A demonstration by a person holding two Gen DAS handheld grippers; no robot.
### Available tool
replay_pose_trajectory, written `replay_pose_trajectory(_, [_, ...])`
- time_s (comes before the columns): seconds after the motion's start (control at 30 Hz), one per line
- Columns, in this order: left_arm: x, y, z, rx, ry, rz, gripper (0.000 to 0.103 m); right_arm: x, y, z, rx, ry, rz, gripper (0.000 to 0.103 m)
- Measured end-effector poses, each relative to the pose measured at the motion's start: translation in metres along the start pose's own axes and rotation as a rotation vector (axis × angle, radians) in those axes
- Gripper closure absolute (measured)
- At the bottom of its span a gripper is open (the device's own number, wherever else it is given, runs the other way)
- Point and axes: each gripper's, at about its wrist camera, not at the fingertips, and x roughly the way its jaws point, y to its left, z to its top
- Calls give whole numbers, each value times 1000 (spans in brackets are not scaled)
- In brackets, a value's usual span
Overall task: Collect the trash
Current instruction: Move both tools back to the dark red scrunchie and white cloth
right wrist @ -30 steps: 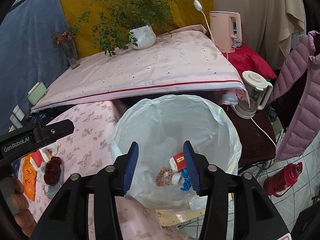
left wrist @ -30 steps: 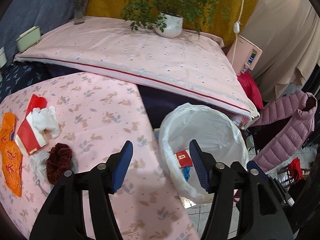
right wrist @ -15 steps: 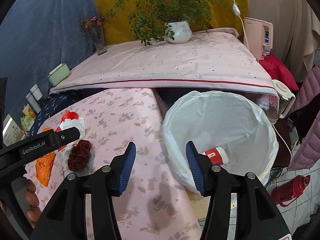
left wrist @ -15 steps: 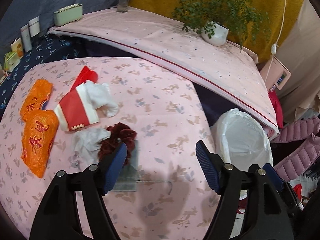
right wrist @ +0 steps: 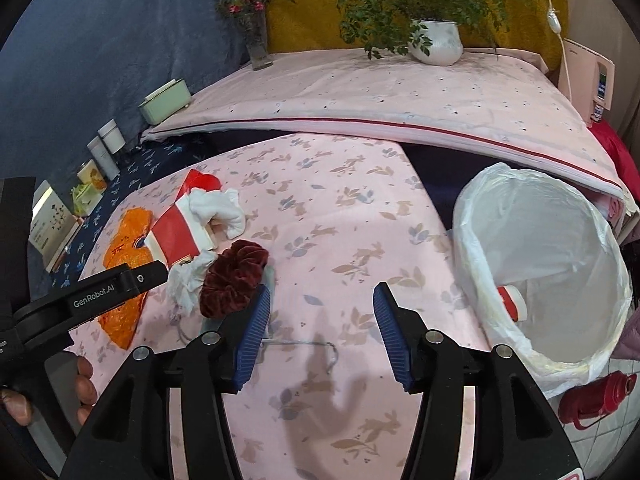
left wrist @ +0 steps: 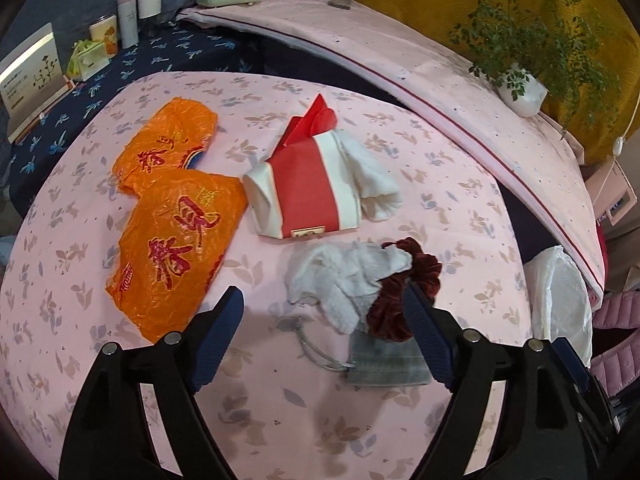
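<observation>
Both wrist views angled down, sharing pink tabletop [left wrist: 360, 420].

The left gripper [left wrist: 322, 334] is a matte black plastic frame that forks into two angular arms, each tipped with a dark blue ribbed pad [left wrist: 218, 334]. Round silver screw heads [left wrist: 173, 337] sit at the pivots of both arms, two to a side. The right gripper [right wrist: 320, 334] is of the same build: black forked arms, blue ridged pads [right wrist: 253, 336], silver screws [right wrist: 209, 337] at the joints. Seen from the right wrist camera, the side of the left gripper's black body carries white lettering reading "GenRobot.AI" [right wrist: 94, 295], beside a small screw. The person's fingers [right wrist: 85, 384] wrap its handle at the lower left.
</observation>
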Motion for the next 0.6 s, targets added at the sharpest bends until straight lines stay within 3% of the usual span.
replay_pose_trajectory(0.33, [44, 9, 9, -50, 86, -48, 21, 38, 26, 6, -22, 44, 22, 50])
replay_pose_trajectory(0.57, [66, 9, 14, -81, 140, -98, 45, 65, 31, 10, -5, 83, 39, 50])
replay_pose_trajectory(0.6, [66, 9, 14, -78, 138, -102, 52, 69, 32, 10, -3, 89, 42, 50])
